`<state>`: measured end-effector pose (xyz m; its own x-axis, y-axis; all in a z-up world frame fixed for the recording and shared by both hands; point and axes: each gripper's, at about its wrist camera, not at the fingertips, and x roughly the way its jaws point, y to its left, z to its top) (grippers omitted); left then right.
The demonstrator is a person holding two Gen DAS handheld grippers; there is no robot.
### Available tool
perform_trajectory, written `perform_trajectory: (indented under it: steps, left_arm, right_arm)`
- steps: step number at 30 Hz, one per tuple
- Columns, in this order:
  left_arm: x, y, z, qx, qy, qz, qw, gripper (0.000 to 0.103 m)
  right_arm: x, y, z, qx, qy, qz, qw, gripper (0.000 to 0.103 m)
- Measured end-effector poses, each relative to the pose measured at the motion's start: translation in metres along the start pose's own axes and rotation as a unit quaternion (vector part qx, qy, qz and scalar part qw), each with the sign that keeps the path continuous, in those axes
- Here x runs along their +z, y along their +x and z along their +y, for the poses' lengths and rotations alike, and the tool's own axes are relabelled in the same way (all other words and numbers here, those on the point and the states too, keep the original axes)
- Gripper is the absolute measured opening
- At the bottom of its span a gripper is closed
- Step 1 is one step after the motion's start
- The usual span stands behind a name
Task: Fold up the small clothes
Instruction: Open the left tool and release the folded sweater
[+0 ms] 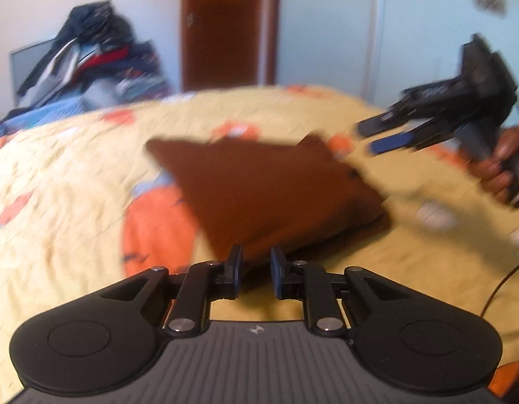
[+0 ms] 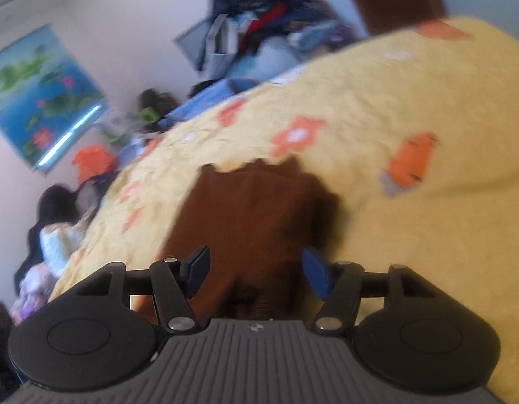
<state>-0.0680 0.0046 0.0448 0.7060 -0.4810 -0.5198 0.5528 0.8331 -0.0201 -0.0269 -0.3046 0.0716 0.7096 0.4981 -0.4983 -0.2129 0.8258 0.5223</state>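
A folded brown garment (image 1: 269,192) lies flat on the yellow flowered bedspread (image 1: 74,175), apparently set down finished. Left tongs (image 1: 256,269) hover slightly apart at its near edge; right tongs (image 2: 256,272) gape wide above it, holding nothing.

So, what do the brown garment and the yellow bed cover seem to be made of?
Brown garment: probably soft knit or fleece; matte, thick at the folded edge, though blur hides the weave.
Yellow bed cover: looks like thin woven cotton, matte and finely crinkled, with printed orange flowers.
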Motion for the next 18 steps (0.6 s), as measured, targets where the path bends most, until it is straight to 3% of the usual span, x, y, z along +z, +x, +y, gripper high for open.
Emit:
perform_trajectory:
  steps: [2, 4, 6, 7, 8, 11, 13, 15, 16, 17, 18]
  left_arm:
    - [0.011, 0.017, -0.011, -0.005, 0.019, -0.003, 0.9998, 0.055]
    - [0.011, 0.045, -0.021, 0.002, 0.034, 0.009, 0.9994, 0.077]
    - [0.004, 0.072, -0.026, 0.014, 0.039, 0.051, 0.9978, 0.074]
    - [-0.003, 0.076, -0.027, 0.018, 0.046, 0.057, 0.9972, 0.074]
    - [-0.01, 0.074, -0.031, 0.024, 0.068, 0.046, 0.9963, 0.074]
    - [-0.018, 0.063, -0.037, 0.034, 0.087, 0.049, 0.9944, 0.074]
    - [-0.009, 0.048, -0.026, 0.016, 0.04, 0.042, 0.9982, 0.075]
    - [0.0, 0.031, -0.001, 0.003, -0.039, 0.024, 0.999, 0.075]
    - [0.003, 0.026, 0.016, -0.007, -0.085, 0.02, 0.9962, 0.076]
    - [0.006, 0.025, 0.036, -0.025, -0.143, 0.024, 0.9891, 0.077]
    - [0.004, 0.028, 0.058, -0.053, -0.212, 0.033, 0.9753, 0.077]
  right_arm:
    - [0.0, 0.014, 0.022, 0.048, -0.024, 0.024, 0.998, 0.066]
    - [-0.003, 0.037, 0.037, 0.069, -0.043, 0.053, 0.995, 0.072]
    - [-0.009, 0.065, 0.036, 0.045, -0.053, 0.102, 0.992, 0.076]
    - [-0.016, 0.076, 0.027, 0.021, -0.058, 0.127, 0.99, 0.064]
    - [-0.024, 0.074, 0.018, 0.025, -0.069, 0.109, 0.991, 0.055]
    - [-0.032, 0.055, 0.001, 0.049, -0.018, 0.096, 0.994, 0.052]
    - [-0.033, 0.043, 0.005, 0.046, -0.012, 0.099, 0.994, 0.056]
    - [-0.027, 0.026, 0.01, 0.047, 0.009, 0.079, 0.996, 0.075]
    - [-0.024, 0.014, 0.007, 0.049, 0.023, 0.054, 0.997, 0.094]
    - [-0.022, 0.004, 0.001, 0.05, 0.039, 0.029, 0.998, 0.103]
    - [-0.02, -0.001, -0.01, 0.048, 0.058, 0.018, 0.997, 0.103]
